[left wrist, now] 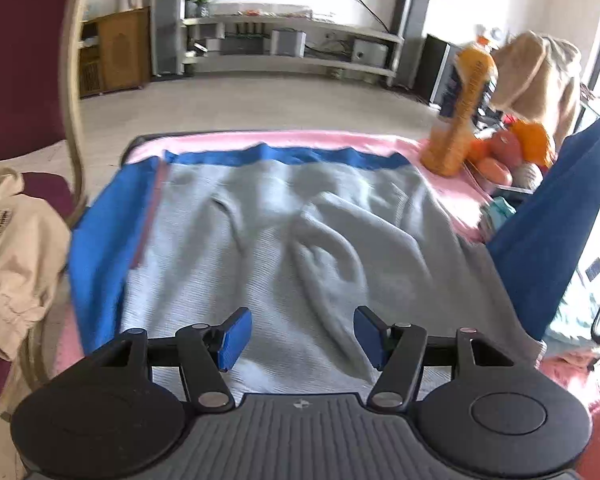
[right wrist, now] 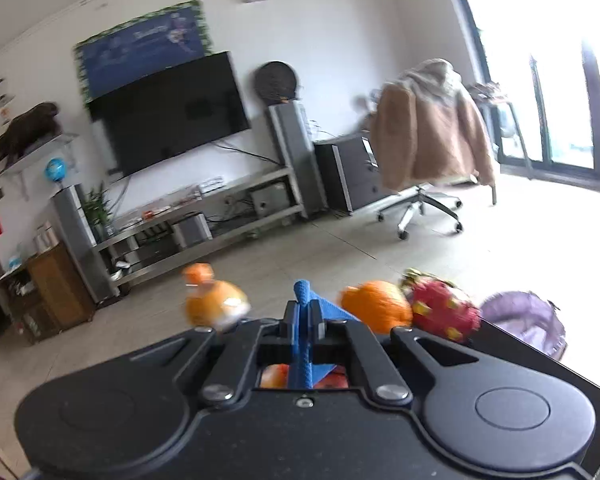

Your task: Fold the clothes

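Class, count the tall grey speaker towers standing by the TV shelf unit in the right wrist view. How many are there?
2. One speaker tower stands at the left end of the TV shelf unit, beside a plant; the other speaker tower stands at its right end, under a round dark object. Others may be out of view.

A: What's spread out there?

B: A grey and blue garment [left wrist: 268,232], lying mostly flat with its grey ribbed side up, over a pink cover. Soft wrinkles run down its middle.

A: And the blue?

B: It shows as a band along the far edge and down the left side. On the right, a blue part [left wrist: 556,216] is lifted off the surface into a tall peak.

A: What holds it up?

B: A fold of it [right wrist: 305,304] is pinched between clamped pads.
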A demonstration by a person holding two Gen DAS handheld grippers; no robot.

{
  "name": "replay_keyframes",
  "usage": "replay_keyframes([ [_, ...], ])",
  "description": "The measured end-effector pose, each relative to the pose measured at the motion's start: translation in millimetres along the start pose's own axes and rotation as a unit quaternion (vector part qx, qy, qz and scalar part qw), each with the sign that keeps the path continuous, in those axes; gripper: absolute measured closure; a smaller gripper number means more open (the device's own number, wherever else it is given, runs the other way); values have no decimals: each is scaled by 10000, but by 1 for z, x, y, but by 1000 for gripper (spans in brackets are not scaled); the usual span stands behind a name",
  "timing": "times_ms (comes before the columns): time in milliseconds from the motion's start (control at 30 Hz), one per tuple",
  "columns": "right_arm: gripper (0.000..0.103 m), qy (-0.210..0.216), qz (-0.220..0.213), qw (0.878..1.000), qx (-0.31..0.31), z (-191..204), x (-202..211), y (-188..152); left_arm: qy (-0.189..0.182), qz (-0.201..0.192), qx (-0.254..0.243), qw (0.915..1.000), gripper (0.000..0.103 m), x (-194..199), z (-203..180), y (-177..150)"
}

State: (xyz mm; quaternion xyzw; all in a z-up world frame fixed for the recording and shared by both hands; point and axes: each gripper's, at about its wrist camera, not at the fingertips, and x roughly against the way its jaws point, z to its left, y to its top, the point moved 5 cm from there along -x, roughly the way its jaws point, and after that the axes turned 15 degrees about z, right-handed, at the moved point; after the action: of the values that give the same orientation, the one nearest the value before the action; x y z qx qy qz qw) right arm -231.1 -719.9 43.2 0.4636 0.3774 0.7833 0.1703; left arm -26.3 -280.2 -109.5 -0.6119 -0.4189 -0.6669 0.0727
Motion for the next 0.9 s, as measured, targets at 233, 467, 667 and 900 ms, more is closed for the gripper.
replay_keyframes([
  [233, 69, -599, 1076, 9873, -1006, -129, -78, -62, 45, 500, -323, 9982, 44, -30, -28, -10],
  [467, 63, -534, 1629, 9712, -1655, -156, -69, -81, -3, 543, -192, 9983, 44, -23, -21, -17],
  [667, 52, 511, 2402, 9473, -2058, -128, -58, -121, 53, 484, -20, 9988, 49, -5, -20, -22],
  [900, 57, 610, 2419, 9445, -2136, -113, -60, -155, -483, 386, -1429, 9878, 50, -7, -140, -26],
])
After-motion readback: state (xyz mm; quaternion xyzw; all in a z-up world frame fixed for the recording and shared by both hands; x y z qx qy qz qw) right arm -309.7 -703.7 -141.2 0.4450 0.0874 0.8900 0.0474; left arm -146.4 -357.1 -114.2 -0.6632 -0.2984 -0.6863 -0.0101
